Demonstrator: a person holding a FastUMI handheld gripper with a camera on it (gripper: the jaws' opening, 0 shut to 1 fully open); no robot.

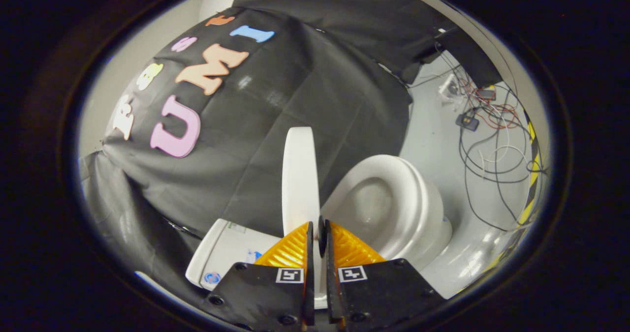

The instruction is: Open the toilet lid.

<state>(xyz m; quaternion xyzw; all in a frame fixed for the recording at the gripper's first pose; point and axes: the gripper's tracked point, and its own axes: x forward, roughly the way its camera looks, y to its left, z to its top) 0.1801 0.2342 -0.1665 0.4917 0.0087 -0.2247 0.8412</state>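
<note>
White lid (298, 174) stands raised on edge, rising from between the fingers of the gripper (317, 233), which pinch its rim. Beside it the bowl (389, 204) lies uncovered; the tank (224, 256) sits on the lid's other side. Loose cables (487, 140) sprawl across the grey floor (433, 140) beyond the bowl.

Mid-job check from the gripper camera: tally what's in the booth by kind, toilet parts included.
Toilet lid, raised, pinched by the gripper: 1
Toilet bowl with seat: 1
Toilet tank: 1
Loose cable tangle on the floor: 1
Small devices among the cables, about: 2
Total: about 6
</note>
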